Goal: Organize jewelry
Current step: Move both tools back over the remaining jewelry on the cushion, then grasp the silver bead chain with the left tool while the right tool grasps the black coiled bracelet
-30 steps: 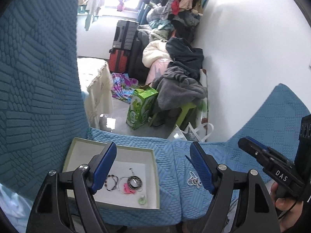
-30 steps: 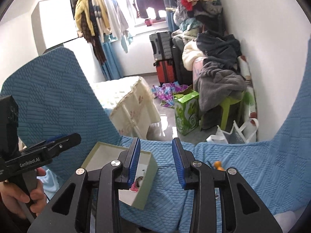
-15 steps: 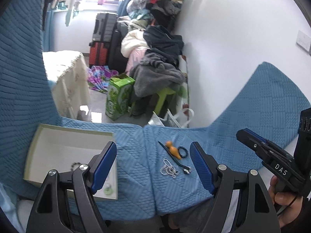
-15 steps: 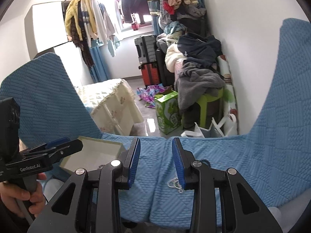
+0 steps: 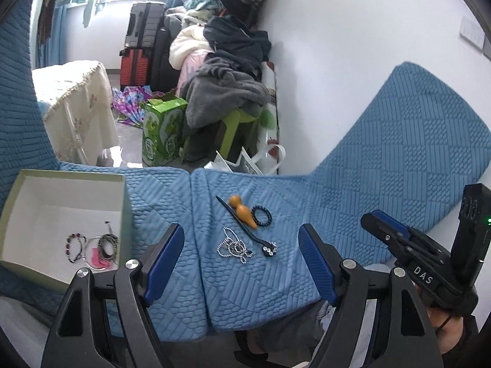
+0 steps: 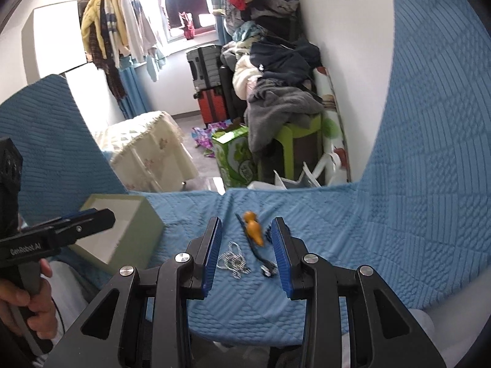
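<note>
Loose jewelry lies on the blue quilted sofa cover (image 5: 383,184): a silver chain (image 5: 233,247) (image 6: 233,259), an orange gourd-shaped pin (image 5: 242,210) (image 6: 254,230), a black beaded ring (image 5: 261,215) and a black pin with a rhinestone end (image 5: 269,249) (image 6: 268,269). My left gripper (image 5: 241,231) hovers open above the chain, touching nothing. Beside it, my right gripper (image 6: 246,224) (image 5: 399,245) stands open with narrower jaws and nothing between them, above the gourd pin. A pale green box (image 5: 18,190) (image 6: 147,233) to the left holds bracelets (image 5: 75,247) and rings (image 5: 106,243).
Past the sofa's far edge are a white bag (image 5: 260,162), a green carton (image 5: 162,128), a clothes heap on a green stool (image 5: 233,122), suitcases (image 5: 141,46) and a cloth-covered table (image 5: 76,101). A white wall (image 5: 353,46) is on the right. A hand (image 6: 33,303) grips the left tool.
Both views have swung right and downward, from the box to the loose jewelry. The box now sits at the left edge. Neither gripper's jaw gap has visibly changed.
</note>
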A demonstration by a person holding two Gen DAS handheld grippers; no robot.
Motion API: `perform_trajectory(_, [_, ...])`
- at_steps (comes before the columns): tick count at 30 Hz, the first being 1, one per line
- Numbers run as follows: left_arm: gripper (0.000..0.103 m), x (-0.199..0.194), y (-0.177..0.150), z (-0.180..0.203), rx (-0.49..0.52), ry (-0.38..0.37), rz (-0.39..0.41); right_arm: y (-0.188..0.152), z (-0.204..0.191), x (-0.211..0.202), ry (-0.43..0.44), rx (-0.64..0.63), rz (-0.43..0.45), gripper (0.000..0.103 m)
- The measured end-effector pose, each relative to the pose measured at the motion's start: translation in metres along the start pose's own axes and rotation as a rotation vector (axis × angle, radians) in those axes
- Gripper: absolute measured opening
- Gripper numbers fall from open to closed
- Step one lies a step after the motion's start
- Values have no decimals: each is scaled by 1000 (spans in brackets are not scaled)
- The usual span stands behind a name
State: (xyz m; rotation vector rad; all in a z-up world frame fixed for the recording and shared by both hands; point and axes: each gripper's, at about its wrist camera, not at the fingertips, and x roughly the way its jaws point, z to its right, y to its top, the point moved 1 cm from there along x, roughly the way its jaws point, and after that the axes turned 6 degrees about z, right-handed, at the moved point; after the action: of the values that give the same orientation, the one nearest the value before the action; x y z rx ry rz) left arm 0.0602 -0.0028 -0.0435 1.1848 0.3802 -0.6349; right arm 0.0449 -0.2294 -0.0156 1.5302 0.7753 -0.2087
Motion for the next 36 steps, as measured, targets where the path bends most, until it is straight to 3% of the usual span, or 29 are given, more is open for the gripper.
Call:
perform_trajectory(11, [76,49,-32,10,12,-43,-79,-46,39,27,-44,52,-59,31])
perform_trajectory(19, [72,105,-52,5,-25,-100,-159,-53,61,83,-37,85,-126,31])
perform_trajectory(32, [60,194,-83,-11,-48,-39,-263,-58,74,168,19,26,-254,31])
perform_trajectory(36, [50,205,-85,-6,8,-16,-243,-60,80,193,50,10,-291,22])
